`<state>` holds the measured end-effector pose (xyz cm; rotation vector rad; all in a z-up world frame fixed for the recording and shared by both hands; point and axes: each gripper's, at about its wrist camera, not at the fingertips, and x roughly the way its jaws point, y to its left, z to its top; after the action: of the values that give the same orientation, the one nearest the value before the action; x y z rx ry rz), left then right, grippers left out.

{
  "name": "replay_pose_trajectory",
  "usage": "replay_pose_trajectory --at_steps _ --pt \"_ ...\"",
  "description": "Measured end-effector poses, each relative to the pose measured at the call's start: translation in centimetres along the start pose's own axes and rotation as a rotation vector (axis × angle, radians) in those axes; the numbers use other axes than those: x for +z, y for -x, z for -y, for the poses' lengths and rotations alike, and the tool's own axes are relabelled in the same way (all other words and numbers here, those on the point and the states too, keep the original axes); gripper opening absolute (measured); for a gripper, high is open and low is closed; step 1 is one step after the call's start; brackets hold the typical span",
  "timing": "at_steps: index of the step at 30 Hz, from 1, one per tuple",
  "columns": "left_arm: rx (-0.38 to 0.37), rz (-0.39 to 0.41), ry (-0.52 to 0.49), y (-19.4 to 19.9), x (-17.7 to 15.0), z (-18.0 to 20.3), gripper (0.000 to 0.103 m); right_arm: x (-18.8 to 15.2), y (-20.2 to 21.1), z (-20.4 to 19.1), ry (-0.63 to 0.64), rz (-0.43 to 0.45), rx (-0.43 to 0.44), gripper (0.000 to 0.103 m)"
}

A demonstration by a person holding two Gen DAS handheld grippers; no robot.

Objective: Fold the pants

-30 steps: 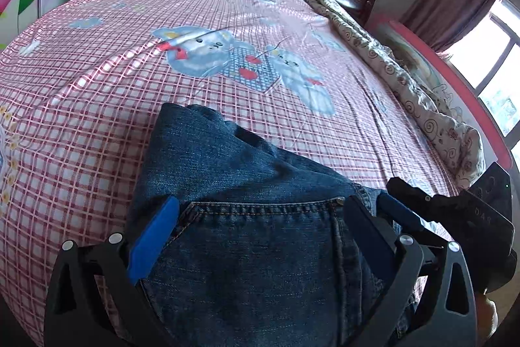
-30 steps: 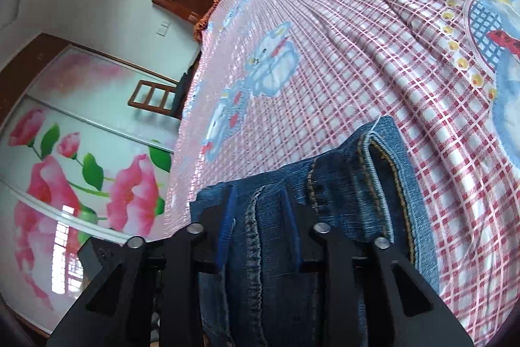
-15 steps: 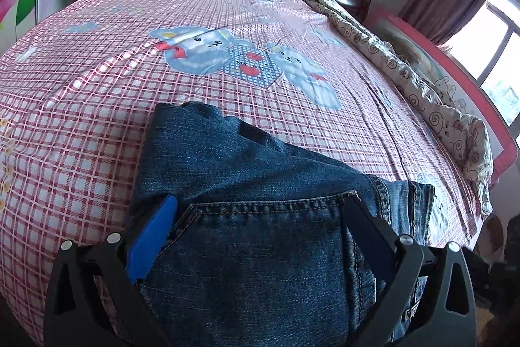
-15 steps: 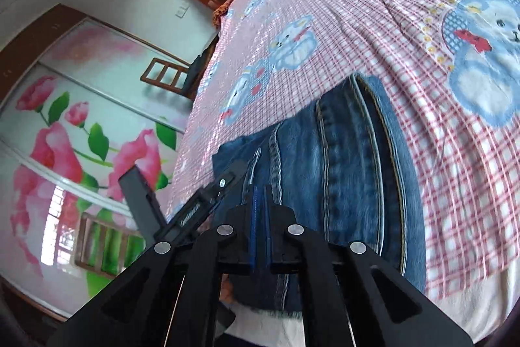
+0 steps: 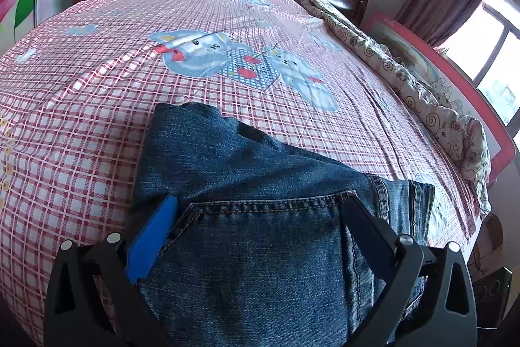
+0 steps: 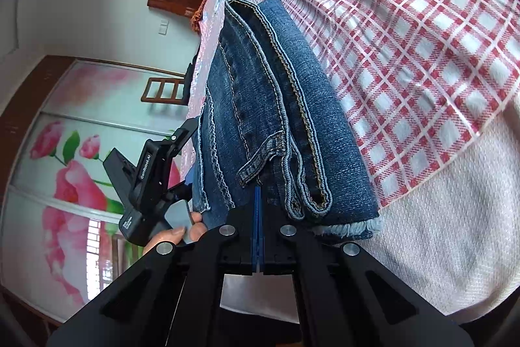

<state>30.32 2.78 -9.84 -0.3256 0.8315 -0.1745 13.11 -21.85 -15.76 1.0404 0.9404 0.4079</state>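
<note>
1. One pink-and-white checked bedsheet point(image 5: 97, 126) with blue cartoon animals is covering the bed, spreading out well beyond everything else.
2. The folded dark blue denim pants point(image 5: 260, 233) are lying near the sheet's front edge, back pocket facing up, stacked hems and a belt loop showing at their right end.
3. My left gripper point(image 5: 256, 207) is sitting wide open, its blue-padded and black fingers straddling the pocket; I cannot tell whether they are pressing the denim.
4. My right gripper point(image 6: 257, 194) is sitting fully closed, blue pads together, holding nothing, its tips just off the pants' frayed end.
</note>
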Motion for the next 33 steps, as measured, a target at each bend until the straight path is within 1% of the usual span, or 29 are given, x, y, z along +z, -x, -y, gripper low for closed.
replay_pose_trajectory --at_steps 4,6,9,10,12,16,18,19,20,22,23,24,25,27,28,31,33 --pt "0.049 -0.019 -0.036 0.2 0.0 0.9 0.101 0.5 -0.2 -0.3 -0.014 0.003 -0.004 0.0" --pt "0.09 -0.042 -0.072 0.7 -0.2 1.5 0.101 0.6 -0.2 -0.2 -0.018 0.005 0.001 0.0" --pt "0.139 -0.05 -0.105 2.5 -1.0 2.2 0.101 0.6 0.6 0.8 -0.019 0.007 0.006 0.0" --pt "0.145 -0.056 -0.109 3.3 -1.4 2.3 0.101 0.6 0.6 0.9 -0.019 0.007 0.004 0.0" --pt "0.19 -0.063 -0.129 5.0 -2.6 2.5 0.101 0.5 0.6 0.9 -0.014 0.007 0.002 0.0" --pt "0.236 -0.075 -0.112 7.8 -5.1 2.2 0.101 0.3 0.7 1.0 -0.015 0.007 0.005 0.0" --pt "0.261 -0.085 -0.116 8.3 -6.3 2.1 0.101 0.3 0.7 0.9 -0.012 0.005 -0.003 0.0" --pt "0.268 -0.105 -0.118 8.0 -6.8 2.0 0.101 0.4 0.8 0.8 -0.015 0.003 -0.009 0.0" --pt "0.268 -0.133 -0.114 7.4 -7.5 1.6 0.101 0.4 1.0 0.5 -0.015 -0.002 -0.021 0.0" --pt "0.24 -0.139 -0.067 7.0 -8.2 0.8 0.101 0.5 1.3 -0.6 0.017 -0.022 -0.078 0.0" --pt "0.218 -0.136 -0.031 6.9 -8.4 0.3 0.101 0.4 1.5 -1.5 0.053 -0.027 -0.117 0.002" --pt "0.214 -0.134 -0.026 6.8 -8.4 0.1 0.101 0.3 1.8 -2.5 0.095 -0.027 -0.154 0.006" --pt "0.225 -0.133 -0.045 6.7 -8.3 0.4 0.101 0.2 2.1 -3.6 0.147 -0.021 -0.191 0.011" --pt "0.229 -0.136 -0.055 6.6 -8.3 0.4 0.101 0.1 2.8 -5.7 0.246 0.01 -0.254 0.044" --pt "0.224 -0.136 -0.052 6.5 -8.4 0.3 0.101 0.2 3.0 -6.6 0.277 0.027 -0.257 0.047" --pt "0.223 -0.127 -0.061 6.5 -8.5 0.3 0.101 1.0 3.1 -8.5 0.345 0.06 -0.206 0.048" --pt "0.226 -0.123 -0.066 6.5 -8.5 0.3 0.101 1.6 1.9 -8.4 0.349 0.026 -0.185 0.048"
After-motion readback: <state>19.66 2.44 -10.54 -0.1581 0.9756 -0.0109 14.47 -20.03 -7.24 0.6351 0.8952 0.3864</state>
